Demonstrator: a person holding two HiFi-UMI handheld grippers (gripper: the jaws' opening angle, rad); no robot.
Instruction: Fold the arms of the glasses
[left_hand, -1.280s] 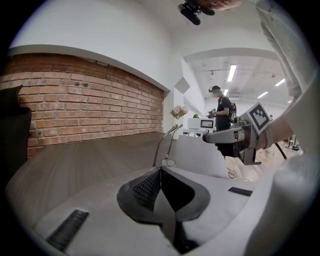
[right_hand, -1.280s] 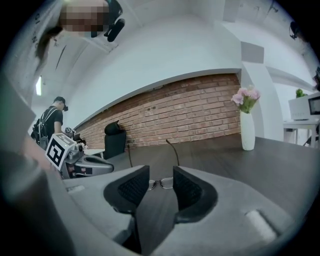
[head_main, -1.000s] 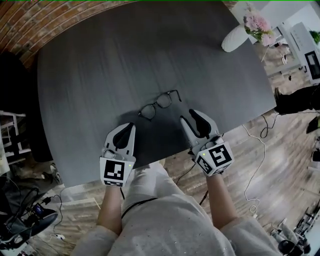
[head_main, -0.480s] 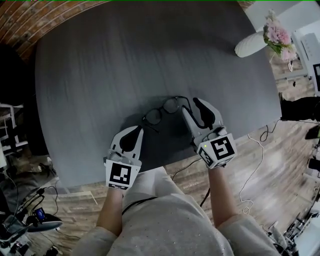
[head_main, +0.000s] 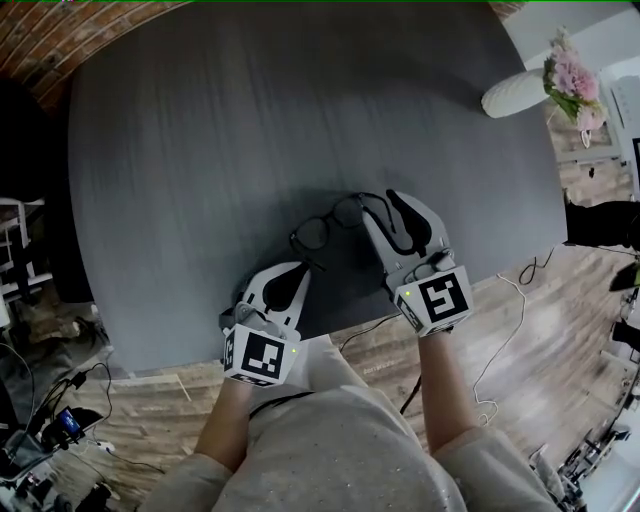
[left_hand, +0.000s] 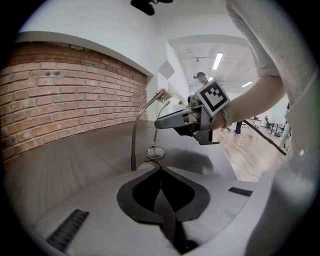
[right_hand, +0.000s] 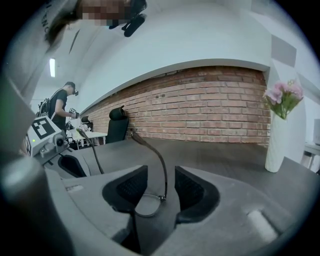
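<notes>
Black-framed glasses (head_main: 328, 224) lie on the dark grey table (head_main: 250, 120) near its front edge. In both gripper views their arms rise up from the lenses, unfolded. My right gripper (head_main: 385, 203) is at the right end of the frame, its jaws open. In the right gripper view one lens (right_hand: 146, 202) and its curved arm (right_hand: 163, 165) stand between the pads (right_hand: 131, 186) without being pressed. My left gripper (head_main: 299, 270) sits just short of the left lens, with its jaws shut and empty. In the left gripper view the glasses (left_hand: 150, 150) stand right ahead, the right gripper (left_hand: 182, 120) beyond them.
A white vase (head_main: 512, 94) with pink flowers (head_main: 568, 78) lies across the table's far right corner in the head view. The table's front edge runs right under both grippers. A brick wall (right_hand: 210, 110) lies beyond the table. Cables lie on the wooden floor (head_main: 520, 330).
The right gripper has moved left up to the glasses, so the frame's right end now stands between its jaws. The left gripper has moved right and forward toward the left lens.
</notes>
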